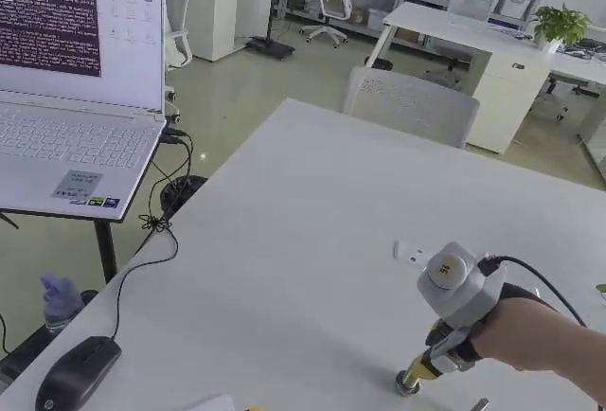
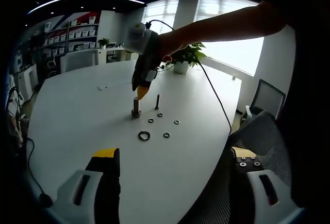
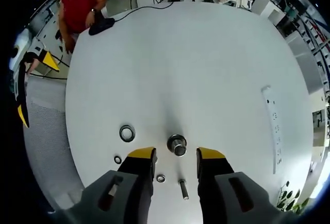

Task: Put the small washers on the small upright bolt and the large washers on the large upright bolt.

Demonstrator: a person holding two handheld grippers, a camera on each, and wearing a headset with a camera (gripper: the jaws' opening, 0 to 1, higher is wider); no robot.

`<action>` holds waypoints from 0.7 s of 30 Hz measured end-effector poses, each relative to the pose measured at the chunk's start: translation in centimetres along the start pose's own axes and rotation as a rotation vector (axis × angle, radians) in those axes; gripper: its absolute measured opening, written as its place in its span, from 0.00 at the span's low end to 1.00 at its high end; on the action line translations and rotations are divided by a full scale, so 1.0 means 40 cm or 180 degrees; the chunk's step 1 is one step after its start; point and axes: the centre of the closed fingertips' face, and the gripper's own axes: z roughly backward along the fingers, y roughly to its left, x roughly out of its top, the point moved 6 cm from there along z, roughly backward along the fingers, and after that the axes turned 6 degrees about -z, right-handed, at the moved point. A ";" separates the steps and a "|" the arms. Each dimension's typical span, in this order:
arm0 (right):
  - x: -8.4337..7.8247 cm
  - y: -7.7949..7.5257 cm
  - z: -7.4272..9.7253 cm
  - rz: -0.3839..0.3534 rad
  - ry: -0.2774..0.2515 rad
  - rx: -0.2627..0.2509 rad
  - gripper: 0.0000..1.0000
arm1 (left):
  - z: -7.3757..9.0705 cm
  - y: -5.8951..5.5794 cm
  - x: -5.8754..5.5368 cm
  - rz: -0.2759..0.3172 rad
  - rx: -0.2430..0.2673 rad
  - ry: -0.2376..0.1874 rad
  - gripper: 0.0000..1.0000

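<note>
White tabletop (image 3: pixel 206 53) lies under both tools. The right gripper (image 3: pixel 176 155) points down at it with jaws parted and nothing clamped. The large upright bolt (image 3: pixel 177 144) stands just ahead of its tips, centred in the gap, and the small upright bolt (image 3: pixel 183 188) stands further back between the jaws. Out past its left jaw lies a large washer (image 3: pixel 127 133). A small washer (image 3: pixel 118 159) lies closer to that jaw, and a second small washer (image 3: pixel 161 178) sits just inside it. The left gripper (image 2: pixel 174 154) is well back from the bolts, jaws wide and empty, with the loose washers ahead of it. A laptop (image 1: pixel 76 80) and a mouse (image 1: pixel 76 373) sit far from the right gripper.
</note>
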 end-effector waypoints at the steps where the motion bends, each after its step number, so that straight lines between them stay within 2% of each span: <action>1: -0.001 0.001 0.001 0.0003 0.0007 -0.0001 0.33 | 0.002 0.001 0.004 0.0000 0.0011 -0.0018 0.87; 9: 0.005 0.026 0.009 0.0026 -0.0006 0.0024 0.29 | 0.009 -0.003 0.019 -0.0032 0.0039 -0.0054 0.87; 21: 0.000 0.074 0.016 0.0004 -0.0036 0.0045 0.21 | 0.014 0.004 0.025 -0.0062 0.0066 -0.0060 0.86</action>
